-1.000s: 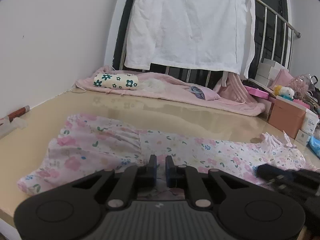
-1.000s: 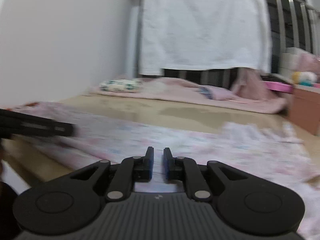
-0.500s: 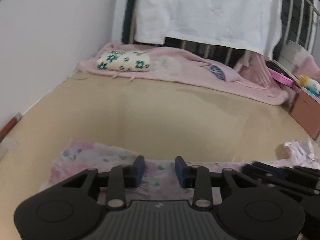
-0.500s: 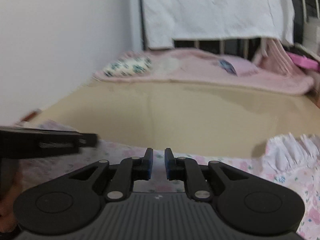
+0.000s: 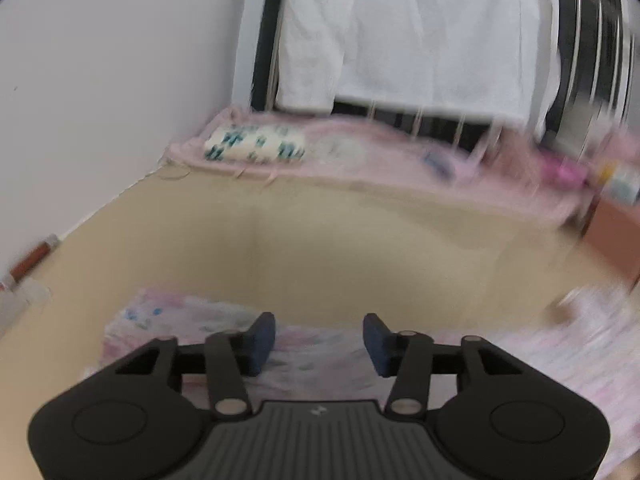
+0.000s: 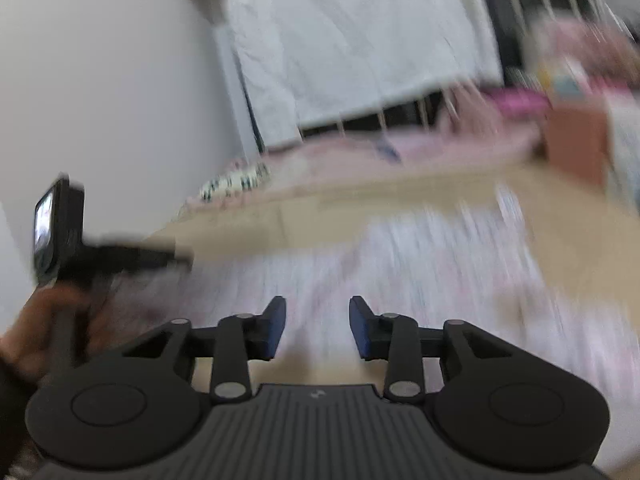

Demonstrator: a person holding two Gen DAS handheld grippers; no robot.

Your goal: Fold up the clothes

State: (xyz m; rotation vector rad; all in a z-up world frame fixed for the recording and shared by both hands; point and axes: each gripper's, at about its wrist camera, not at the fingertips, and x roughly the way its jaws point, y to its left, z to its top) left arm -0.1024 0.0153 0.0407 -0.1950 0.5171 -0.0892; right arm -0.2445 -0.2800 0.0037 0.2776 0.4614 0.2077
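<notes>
A pink floral garment lies folded along the near edge of the beige table; it also shows in the right wrist view, blurred. My left gripper is open and empty just above the garment's folded edge. My right gripper is open and empty above the garment. The left gripper and the hand holding it show at the left of the right wrist view.
A pink blanket with a floral roll lies at the table's far side under a hanging white cloth. A brown box and clutter stand at the right. A wall runs along the left.
Both grippers have opened and let go of the garment, which now lies folded over near the front edge. Both views are blurred by motion; the right gripper has swung and tilted.
</notes>
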